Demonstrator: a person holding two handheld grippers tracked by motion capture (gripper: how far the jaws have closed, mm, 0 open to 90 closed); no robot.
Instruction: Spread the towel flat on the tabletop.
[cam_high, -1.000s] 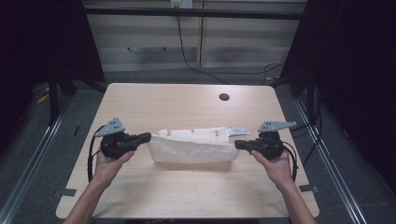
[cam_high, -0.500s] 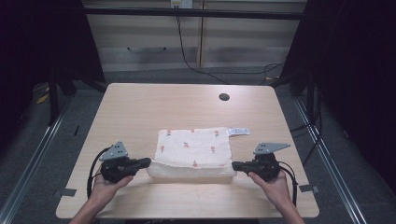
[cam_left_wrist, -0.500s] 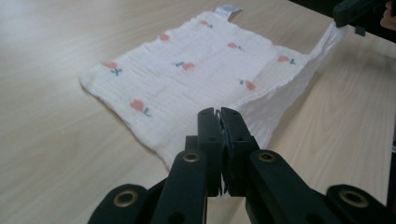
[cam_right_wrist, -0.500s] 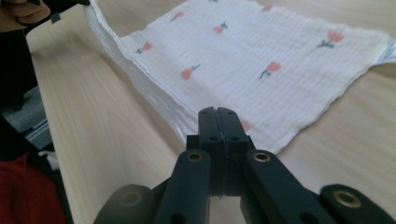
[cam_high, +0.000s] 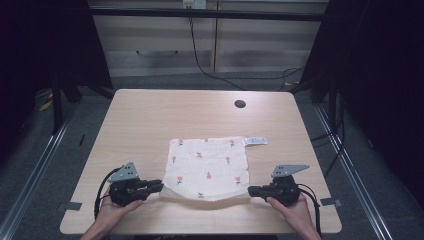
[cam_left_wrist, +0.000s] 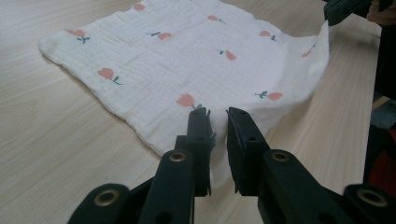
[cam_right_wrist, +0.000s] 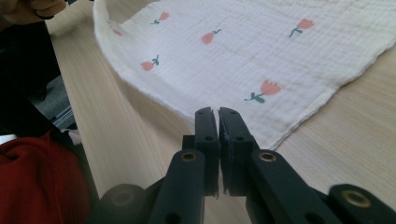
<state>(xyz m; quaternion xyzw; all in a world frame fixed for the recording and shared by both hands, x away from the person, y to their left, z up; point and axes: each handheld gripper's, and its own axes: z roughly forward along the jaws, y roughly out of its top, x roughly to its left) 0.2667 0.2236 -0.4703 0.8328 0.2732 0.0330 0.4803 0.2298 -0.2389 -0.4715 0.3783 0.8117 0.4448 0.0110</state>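
A white cloth (cam_high: 207, 167) printed with small red flowers lies folded flat on the wooden table (cam_high: 175, 115). Only its near edge is a little raised. My left gripper (cam_high: 161, 186) is at the near left corner. In the left gripper view its jaws (cam_left_wrist: 217, 114) have just been opening, and a gap shows with the cloth's (cam_left_wrist: 187, 56) corner loose between them. My right gripper (cam_high: 250, 190) is at the near right corner. Its jaws (cam_right_wrist: 218, 112) have just been opening slightly but still pinch the cloth's (cam_right_wrist: 243, 51) edge. That corner stands lifted to the right gripper (cam_left_wrist: 338, 9).
A white label (cam_high: 256, 141) sticks out of the cloth's far right corner. A round cable hole (cam_high: 240, 104) sits near the table's far edge. The person's hands come in from the near edge. Dark floor and metal rails surround the table.
Both grippers came down and toward the near edge, laying the cloth flat on the table. The left jaws have parted; the right jaws look almost unchanged.
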